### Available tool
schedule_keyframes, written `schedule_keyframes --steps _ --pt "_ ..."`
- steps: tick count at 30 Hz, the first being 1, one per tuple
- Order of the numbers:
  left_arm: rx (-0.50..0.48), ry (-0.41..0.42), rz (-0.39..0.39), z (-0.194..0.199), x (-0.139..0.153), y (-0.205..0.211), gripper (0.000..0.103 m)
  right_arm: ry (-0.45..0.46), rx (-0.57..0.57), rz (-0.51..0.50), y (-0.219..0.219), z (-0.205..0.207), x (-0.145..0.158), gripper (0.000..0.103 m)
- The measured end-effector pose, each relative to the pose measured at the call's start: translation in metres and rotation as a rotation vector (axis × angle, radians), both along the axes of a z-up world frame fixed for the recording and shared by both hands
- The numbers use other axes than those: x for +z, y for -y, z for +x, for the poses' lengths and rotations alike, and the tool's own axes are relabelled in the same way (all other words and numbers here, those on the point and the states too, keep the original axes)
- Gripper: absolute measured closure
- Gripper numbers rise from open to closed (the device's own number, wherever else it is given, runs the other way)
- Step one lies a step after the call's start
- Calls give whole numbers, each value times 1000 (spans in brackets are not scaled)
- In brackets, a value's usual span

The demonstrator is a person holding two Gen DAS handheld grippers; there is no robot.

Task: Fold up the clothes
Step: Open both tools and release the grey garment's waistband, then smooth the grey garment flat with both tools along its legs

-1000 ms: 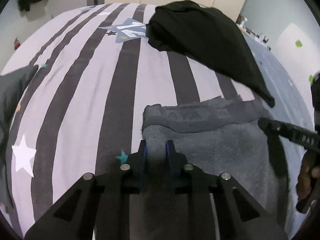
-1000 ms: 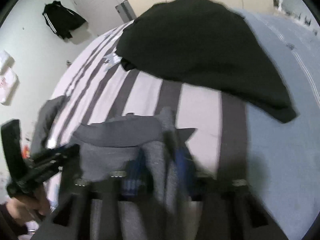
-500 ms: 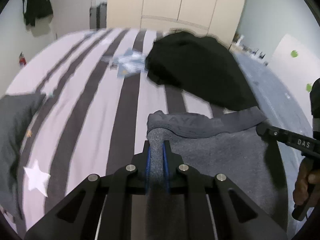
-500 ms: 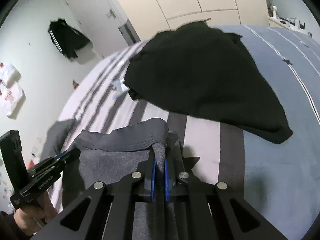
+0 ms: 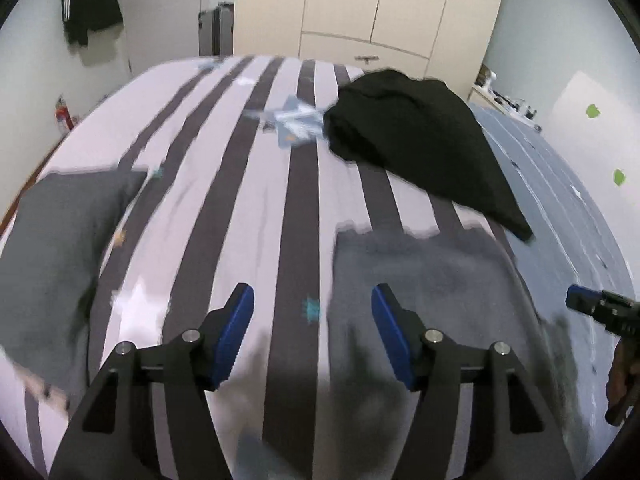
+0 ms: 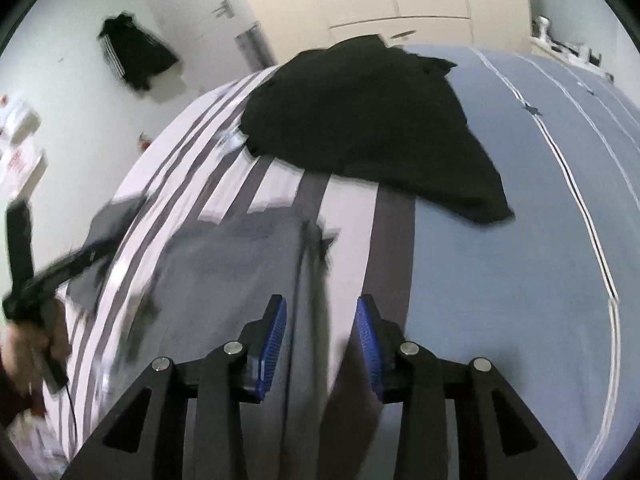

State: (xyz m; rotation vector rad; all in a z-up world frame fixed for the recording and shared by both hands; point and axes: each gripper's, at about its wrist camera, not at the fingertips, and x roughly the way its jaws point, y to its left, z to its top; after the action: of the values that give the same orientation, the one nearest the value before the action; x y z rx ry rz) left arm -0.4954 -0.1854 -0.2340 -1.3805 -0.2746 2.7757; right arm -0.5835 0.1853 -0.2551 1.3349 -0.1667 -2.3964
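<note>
A grey garment (image 5: 420, 272) lies flat on the striped bed cover (image 5: 240, 200), blurred by motion. My left gripper (image 5: 314, 314) hovers above the garment's left edge. Its jaws are opening and stand wide, with nothing pressed between the blue pads (image 5: 240, 320). In the right wrist view the same grey garment (image 6: 240, 272) spreads to the left. Its right edge runs below my right gripper (image 6: 320, 328). That gripper's jaws are opening too, and the pads (image 6: 276, 332) are not touching the cloth. A black garment (image 5: 412, 148) lies farther back on the bed.
Another grey folded piece (image 5: 60, 240) rests at the bed's left side. A blue-grey cover (image 6: 520, 240) fills the right half of the bed. Wardrobe doors (image 5: 360, 8) stand behind, and a black jacket (image 5: 88, 0) hangs on the wall. A hand (image 6: 32, 344) holds the left gripper.
Both grippers were shut on the grey garment's near edge. They have let go, opened and lifted back from it. The garment now lies loose on the bed.
</note>
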Motion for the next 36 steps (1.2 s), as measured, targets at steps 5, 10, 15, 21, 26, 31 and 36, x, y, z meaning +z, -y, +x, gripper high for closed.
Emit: schedule_keyframes --steps 5,10,15,21,26,31,36 --pt "41 132 103 100 -13 -4 45 95 43 -21 -7 106 1 70" --pt "77 231 139 195 -22 -21 45 208 65 -60 -14 200 -13 70" --pt "120 276 190 260 -24 -36 44 269 77 -79 -16 257 -33 69" --pt "92 293 195 276 -50 -54 45 254 101 -62 -13 278 -49 69" --pt "16 250 184 275 -58 -66 97 221 127 -48 -3 287 -57 100" --pt "1 136 216 284 -20 -66 100 187 65 -66 -10 290 -45 101" --pt "6 95 185 299 7 -59 100 95 60 -107 -24 296 8 101"
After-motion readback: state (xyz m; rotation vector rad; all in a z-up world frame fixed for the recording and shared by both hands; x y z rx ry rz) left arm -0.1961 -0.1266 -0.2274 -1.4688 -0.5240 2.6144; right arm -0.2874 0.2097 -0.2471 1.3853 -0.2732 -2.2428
